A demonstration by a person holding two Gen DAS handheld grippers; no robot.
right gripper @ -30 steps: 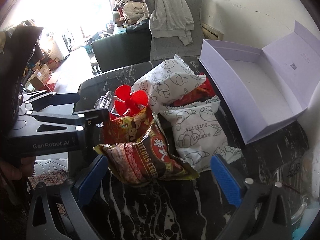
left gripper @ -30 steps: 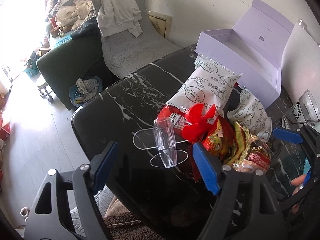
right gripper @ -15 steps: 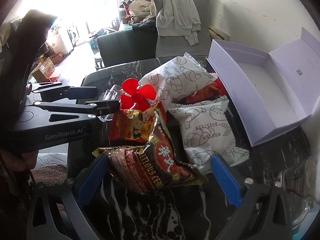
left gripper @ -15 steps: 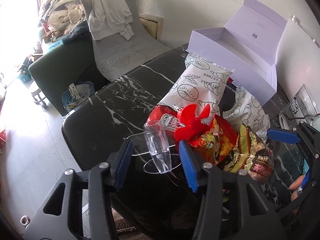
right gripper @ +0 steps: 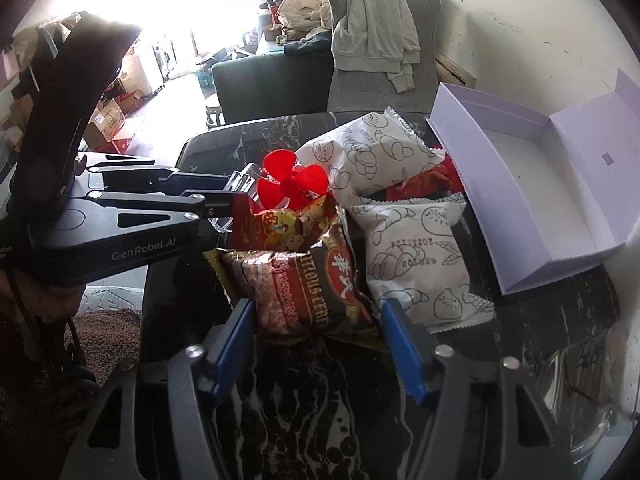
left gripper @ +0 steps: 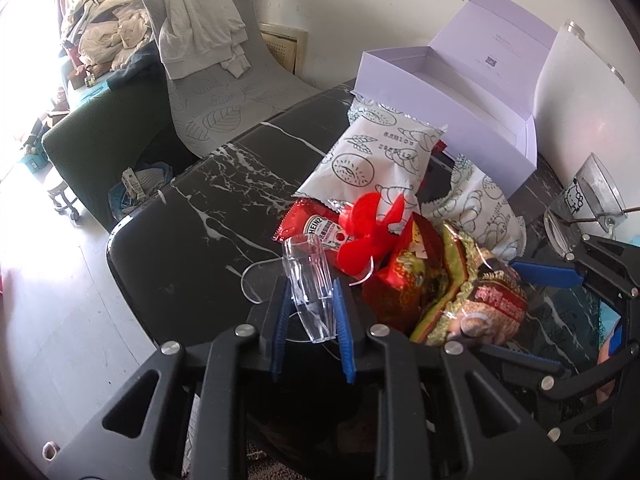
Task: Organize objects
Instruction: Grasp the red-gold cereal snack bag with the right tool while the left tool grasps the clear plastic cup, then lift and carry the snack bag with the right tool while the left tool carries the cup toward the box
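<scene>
My left gripper [left gripper: 311, 314] is shut on a clear plastic piece [left gripper: 310, 280] that lies near the table's front edge, beside a red toy fan [left gripper: 372, 228]. From the right wrist view, the left gripper [right gripper: 230, 196] comes in from the left next to the red fan [right gripper: 292, 184]. My right gripper [right gripper: 320, 344] is closing around a brown cereal bag [right gripper: 312, 284]. The bag sits between the blue pads [right gripper: 236, 340], and I see no squeeze on it. A red-and-yellow snack bag [right gripper: 284, 228] leans on it.
Two white bread bags [left gripper: 376, 156] [right gripper: 412, 256] and a ketchup packet [left gripper: 316, 224] lie on the black marble table [left gripper: 200, 216]. An open lilac box [right gripper: 520, 184] stands at the back right. A glass cup [left gripper: 584, 200] is at the right edge. A sofa [left gripper: 100, 140] lies beyond.
The left jaws have closed from wide open onto the clear plastic piece. The right jaws have narrowed around the brown cereal bag. Neither hand has shifted.
</scene>
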